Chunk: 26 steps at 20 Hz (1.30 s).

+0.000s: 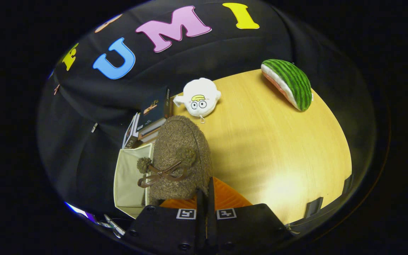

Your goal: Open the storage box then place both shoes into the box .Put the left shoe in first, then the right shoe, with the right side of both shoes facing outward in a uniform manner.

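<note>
The shoe [181, 156] stands just ahead of the tool [205, 198], beside the box [129, 180], books [151, 120] beyond.

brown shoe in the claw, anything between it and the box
Nothing visible blocks it. The claw is shut on the brown shoe, which hangs right at the open storage box. The books lie beyond the box.

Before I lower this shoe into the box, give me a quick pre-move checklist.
1. Storage box open: ok, its inside wall shows.
2. Fingers shut on the brown shoe: ok, closed on its near edge.
3. Left shoe or right: cannot tell.
4. Shoe lined up over the opening: cannot tell; it overlaps the box's right wall.
5. Box bottom free: cannot tell, the shoe hides it.
6. Books out of the path: ok, they lie beyond the box.
</note>
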Available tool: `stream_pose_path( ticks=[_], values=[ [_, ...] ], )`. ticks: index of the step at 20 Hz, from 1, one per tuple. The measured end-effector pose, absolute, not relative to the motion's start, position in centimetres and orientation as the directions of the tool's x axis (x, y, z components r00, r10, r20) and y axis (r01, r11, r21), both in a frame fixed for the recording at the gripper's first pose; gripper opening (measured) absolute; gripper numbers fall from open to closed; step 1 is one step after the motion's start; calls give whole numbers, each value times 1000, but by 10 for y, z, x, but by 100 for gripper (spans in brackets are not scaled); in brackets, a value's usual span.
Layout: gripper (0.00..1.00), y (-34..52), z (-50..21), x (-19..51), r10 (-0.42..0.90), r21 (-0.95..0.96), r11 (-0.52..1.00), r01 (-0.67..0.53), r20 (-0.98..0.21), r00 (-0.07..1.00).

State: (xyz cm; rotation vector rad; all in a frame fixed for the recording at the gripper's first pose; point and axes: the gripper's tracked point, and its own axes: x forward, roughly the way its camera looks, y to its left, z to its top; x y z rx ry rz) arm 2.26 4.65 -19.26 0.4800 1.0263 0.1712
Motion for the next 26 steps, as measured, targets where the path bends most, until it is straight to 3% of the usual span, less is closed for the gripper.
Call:
stream_pose_path(
  ticks=[9, 17, 26],
  values=[
    [6, 119, -143, 17, 392, 540, 835, 109, -721, 571],
    [6, 195, -173, 6, 417, 527, 843, 108, -767, 488],
    [6, 216, -206, 4, 364, 455, 883, 117, -820, 442]
  ],
)
